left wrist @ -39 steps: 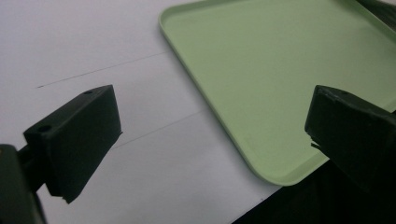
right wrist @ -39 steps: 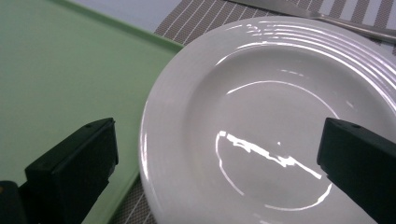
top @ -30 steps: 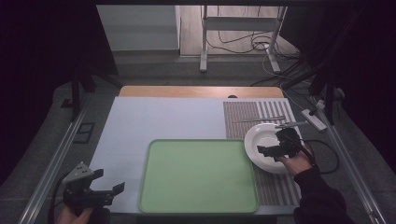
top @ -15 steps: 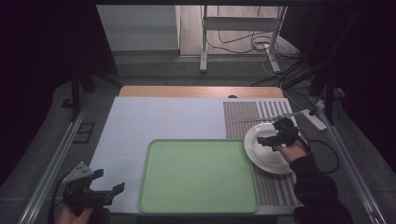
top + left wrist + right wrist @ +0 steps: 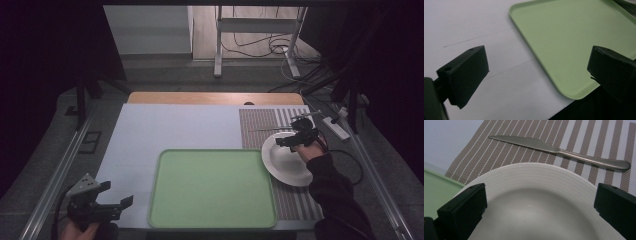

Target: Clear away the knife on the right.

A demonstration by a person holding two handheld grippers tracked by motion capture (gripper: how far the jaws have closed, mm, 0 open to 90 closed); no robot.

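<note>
A white ridged plate (image 5: 284,162) lies on a brown striped placemat (image 5: 260,122) at the right, its left edge next to a pale green tray (image 5: 210,187). My right gripper (image 5: 288,139) hovers open over the plate's far rim. In the right gripper view the plate (image 5: 534,195) spreads below the wide-apart jaws of my right gripper (image 5: 539,202), with a steel table knife (image 5: 564,151) on the placemat (image 5: 506,150) beyond it. My left gripper (image 5: 119,193) stands open at the table's front left corner, and in its own view my left gripper (image 5: 536,65) frames the tray's near corner (image 5: 574,37).
A second thin utensil (image 5: 306,115) lies at the placemat's far right. The white mat (image 5: 175,127) stretches left of and behind the tray. Metal rails run along both table sides, and cables and a stand lie on the floor beyond the far edge.
My right gripper has moved away from the person, from above the plate's near right part to above its far rim. The left gripper has stayed put.
</note>
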